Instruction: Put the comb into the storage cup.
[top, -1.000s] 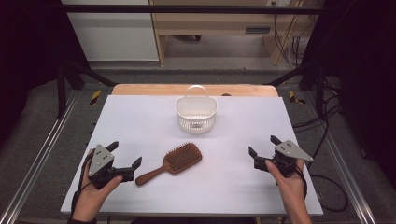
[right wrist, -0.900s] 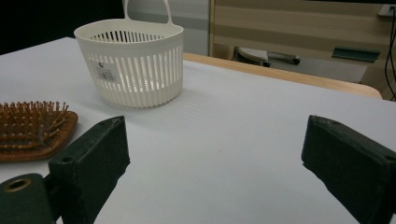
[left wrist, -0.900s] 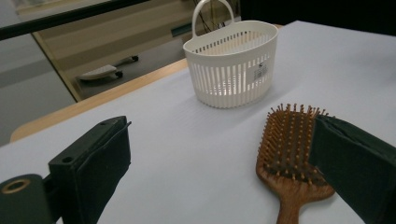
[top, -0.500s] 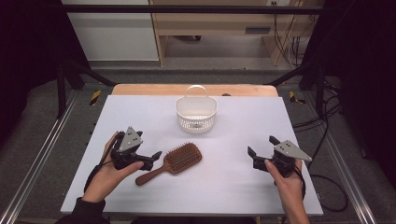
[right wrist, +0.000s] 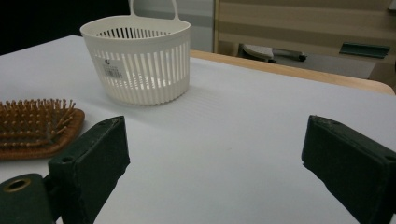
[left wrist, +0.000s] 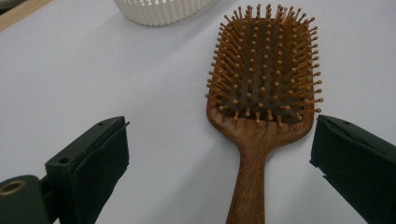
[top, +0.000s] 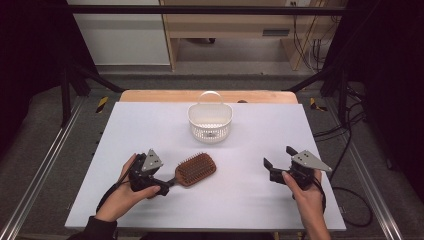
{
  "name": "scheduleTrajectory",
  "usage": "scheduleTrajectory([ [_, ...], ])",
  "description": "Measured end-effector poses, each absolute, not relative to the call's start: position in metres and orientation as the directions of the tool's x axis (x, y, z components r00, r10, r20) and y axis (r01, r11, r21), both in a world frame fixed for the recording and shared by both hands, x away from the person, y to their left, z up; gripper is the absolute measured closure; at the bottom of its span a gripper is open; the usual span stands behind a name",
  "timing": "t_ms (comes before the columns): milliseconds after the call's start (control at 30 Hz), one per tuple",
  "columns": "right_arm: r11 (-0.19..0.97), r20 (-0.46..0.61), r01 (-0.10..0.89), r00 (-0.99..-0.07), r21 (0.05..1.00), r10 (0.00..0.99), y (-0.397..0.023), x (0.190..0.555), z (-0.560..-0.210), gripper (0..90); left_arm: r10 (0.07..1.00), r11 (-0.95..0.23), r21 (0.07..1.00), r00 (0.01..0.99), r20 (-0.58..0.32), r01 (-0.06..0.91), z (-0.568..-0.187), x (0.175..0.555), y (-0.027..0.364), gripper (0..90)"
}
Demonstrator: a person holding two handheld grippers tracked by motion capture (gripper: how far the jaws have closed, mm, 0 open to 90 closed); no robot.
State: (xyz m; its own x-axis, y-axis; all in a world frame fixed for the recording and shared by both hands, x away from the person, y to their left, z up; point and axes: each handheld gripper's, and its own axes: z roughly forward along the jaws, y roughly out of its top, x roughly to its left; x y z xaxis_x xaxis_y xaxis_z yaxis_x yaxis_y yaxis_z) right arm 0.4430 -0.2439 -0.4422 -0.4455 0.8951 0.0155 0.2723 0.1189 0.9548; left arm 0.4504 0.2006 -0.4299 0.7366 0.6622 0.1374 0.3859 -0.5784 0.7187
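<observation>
The step in hand looks like the approach for a grasp: the left gripper (top: 167,184) is at the handle end of the wooden hairbrush (top: 196,169), and nothing is gripped yet. In the high view the brush lies flat on the white table (top: 260,200), a little left of the centre of the frame and in its lower half, with the bristles up, the head pointing to the upper right and the handle to the lower left, toward the person's left hand (top: 122,195). In the left gripper view the jaws are spread wide, one at the lower left of the frame and one at the lower right, and the handle comes up from the bottom edge between them, nearer to the right jaw than to the left one; neither jaw touches the wood. The brush head fills the upper middle of that frame. The next move, as a judgement, calls for bringing the gripper a little so that the handle sits in the middle of the gap, lowering it close to the table, and then closing on the narrow handle rather than on the wide head. The white basket (top: 210,120) stands in the upper centre of the high view, well apart from the brush, and is probably the place for it. The right gripper (top: 278,160) is at the lower right of the high view, released also, holding nothing.
</observation>
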Motion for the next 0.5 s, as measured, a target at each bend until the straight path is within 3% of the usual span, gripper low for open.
scheduleTrajectory([
  [500, 0.115, 0.025, 0.285, -0.444, 0.952, 0.895, -0.244, 0.445, -0.443, 7.9, 0.649, -0.623, 0.659, 0.749, 0.134, 0.422, -0.442, 0.451, 0.200, 6.1],
])
